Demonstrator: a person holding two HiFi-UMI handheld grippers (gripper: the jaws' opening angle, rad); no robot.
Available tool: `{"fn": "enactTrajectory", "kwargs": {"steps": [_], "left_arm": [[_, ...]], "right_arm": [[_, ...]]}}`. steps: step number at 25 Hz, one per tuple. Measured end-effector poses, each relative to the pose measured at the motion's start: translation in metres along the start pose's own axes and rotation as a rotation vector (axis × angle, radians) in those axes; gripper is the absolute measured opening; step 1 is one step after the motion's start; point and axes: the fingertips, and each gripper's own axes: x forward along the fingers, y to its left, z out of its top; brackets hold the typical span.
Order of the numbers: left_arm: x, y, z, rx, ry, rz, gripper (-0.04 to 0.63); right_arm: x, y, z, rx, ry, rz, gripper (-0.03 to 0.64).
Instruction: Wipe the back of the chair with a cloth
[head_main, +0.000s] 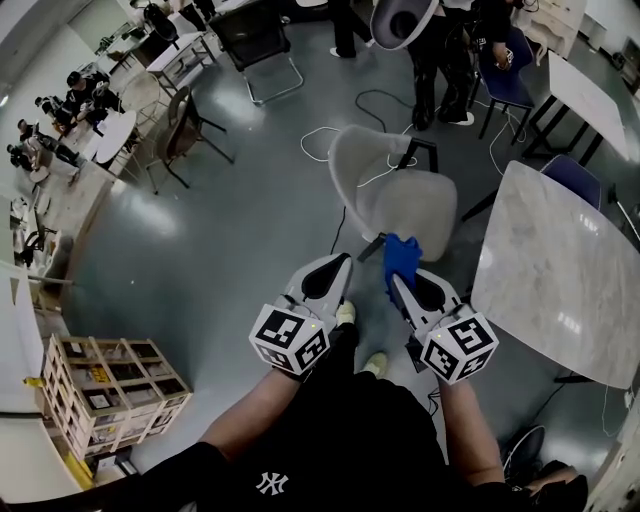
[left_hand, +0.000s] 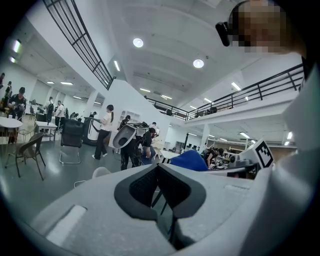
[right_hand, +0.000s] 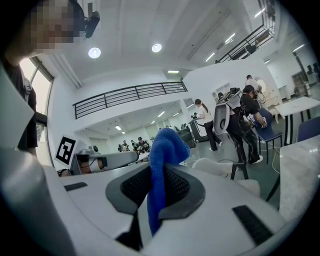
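Gripping a blue cloth (head_main: 402, 252), right gripper (head_main: 398, 277) has its jaws clamped on it, with folds bunched up past the tips. Cloth sits over the near seat edge of the white chair (head_main: 405, 200); can't tell if they touch. Chair back (head_main: 352, 158) is on the far left side, away from the cloth. Left gripper (head_main: 340, 263) is alongside, jaws together, nothing between. Glossy grey floor (head_main: 250, 210), white cable (head_main: 318, 138) looped behind the chair, marble-top table (head_main: 560, 270) to the right, wooden crate rack (head_main: 110, 390) lower left. Open hall with people at far tables and a railed balcony.

Right hand-held gripper (right_hand: 154, 175) clamped on a blue cloth (right_hand: 167, 145) (bunched above the jaws), white chair (right_hand: 220, 169) beyond
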Motion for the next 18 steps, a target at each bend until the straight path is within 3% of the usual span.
{"fn": "enactTrajectory", "kwargs": {"steps": [6, 18], "left_arm": [[0.034, 0.041, 0.003, -0.022, 0.000, -0.004, 0.008], [0.143, 0.163, 0.028, -0.023, 0.017, -0.058, 0.008]], "right_arm": [[0.045, -0.027, 0.006, -0.002, 0.023, -0.020, 0.060], [0.185, -0.100, 0.037, -0.017, 0.074, -0.081, 0.060]]}}
